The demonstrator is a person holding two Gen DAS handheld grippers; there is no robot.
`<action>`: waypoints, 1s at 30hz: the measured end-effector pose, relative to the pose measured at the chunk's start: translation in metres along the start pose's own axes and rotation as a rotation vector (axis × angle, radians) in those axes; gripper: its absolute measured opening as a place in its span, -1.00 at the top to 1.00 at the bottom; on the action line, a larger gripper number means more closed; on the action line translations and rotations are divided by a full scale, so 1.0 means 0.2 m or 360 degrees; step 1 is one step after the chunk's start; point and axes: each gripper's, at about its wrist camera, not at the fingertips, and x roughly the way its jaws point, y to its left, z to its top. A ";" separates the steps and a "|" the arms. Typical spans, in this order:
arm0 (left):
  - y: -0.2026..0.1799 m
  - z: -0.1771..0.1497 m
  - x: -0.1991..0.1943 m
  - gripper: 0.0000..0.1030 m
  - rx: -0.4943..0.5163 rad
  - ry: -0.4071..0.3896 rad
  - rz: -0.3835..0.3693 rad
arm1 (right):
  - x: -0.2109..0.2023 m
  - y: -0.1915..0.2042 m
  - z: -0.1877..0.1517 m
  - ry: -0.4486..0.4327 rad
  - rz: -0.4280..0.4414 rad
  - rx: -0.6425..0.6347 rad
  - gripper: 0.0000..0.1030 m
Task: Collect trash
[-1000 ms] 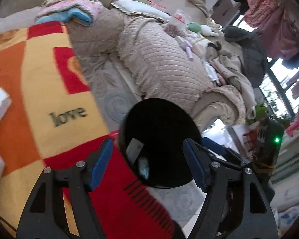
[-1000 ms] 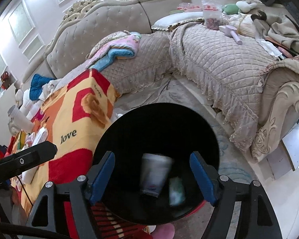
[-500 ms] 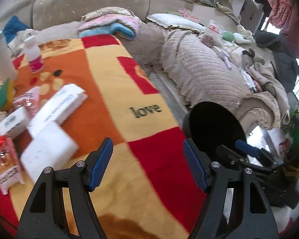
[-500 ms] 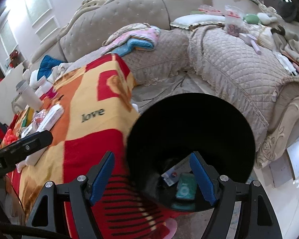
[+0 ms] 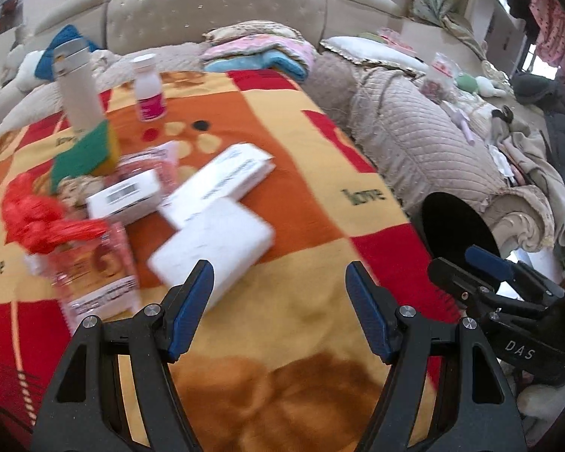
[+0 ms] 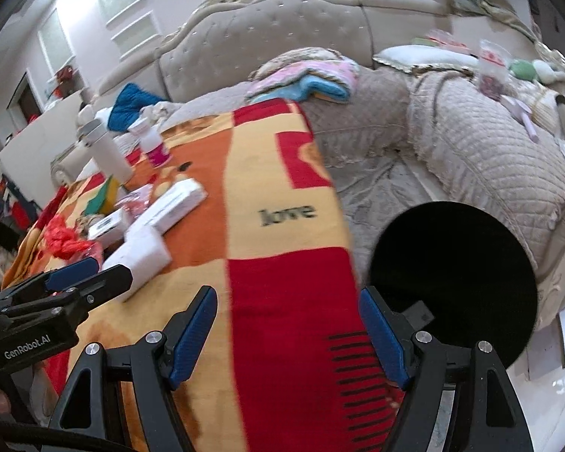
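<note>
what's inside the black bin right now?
The black bin looks almost wholly dark inside; one grey flat piece shows near its rim. Anything deeper is lost in shadow.

Left tool (image 5: 278,309) open, empty, over blanket (image 5: 312,203). White boxes (image 5: 214,207) & red bag (image 5: 37,222) centre-left; bin (image 5: 455,222) right; right tool (image 5: 486,275) lower right.

a patterned blanket (image 5: 290,173) is spread beneath the tool. a beige sofa (image 5: 214,11) is seen far ahead, folded towels (image 5: 260,52) on it, a quilted cushion (image 5: 425,143) ahead-right.
</note>
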 end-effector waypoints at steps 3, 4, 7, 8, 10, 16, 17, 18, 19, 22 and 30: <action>0.10 -0.03 -0.03 -0.39 -0.0043 -0.0004 0.0036 | 0.03 0.08 0.00 0.0021 0.0026 -0.0040 -0.47; 0.14 -0.04 -0.05 -0.39 -0.0064 -0.0004 0.0049 | 0.04 0.12 0.00 0.0028 0.0039 -0.0056 -0.47; 0.25 -0.07 -0.08 -0.39 -0.0120 -0.0011 0.0083 | 0.06 0.21 -0.01 0.0044 0.0071 -0.0094 -0.47; 0.29 -0.08 -0.09 -0.39 -0.0133 -0.0013 0.0093 | 0.07 0.25 -0.01 0.0050 0.0085 -0.0108 -0.47; 0.36 -0.10 -0.11 -0.39 -0.0161 -0.0011 0.0111 | 0.10 0.30 -0.01 0.0063 0.0103 -0.0130 -0.47; 0.56 -0.19 -0.17 -0.39 -0.0212 -0.0002 0.0174 | 0.18 0.45 -0.02 0.0116 0.0163 -0.0190 -0.49; 0.59 -0.20 -0.18 -0.39 -0.0220 -0.0001 0.0184 | 0.20 0.48 -0.01 0.0128 0.0178 -0.0197 -0.49; 0.62 -0.22 -0.19 -0.39 -0.0232 0.0002 0.0195 | 0.21 0.51 -0.01 0.0137 0.0190 -0.0200 -0.50; 0.66 -0.24 -0.19 -0.39 -0.0250 0.0007 0.0205 | 0.23 0.53 -0.01 0.0146 0.0201 -0.0202 -0.50; 0.75 -0.27 -0.20 -0.39 -0.0313 0.0020 0.0222 | 0.29 0.59 0.01 0.0172 0.0235 -0.0187 -0.51; 0.91 -0.28 -0.21 -0.39 -0.0457 0.0015 0.0203 | 0.48 0.75 0.12 0.0248 0.0269 -0.0031 -0.59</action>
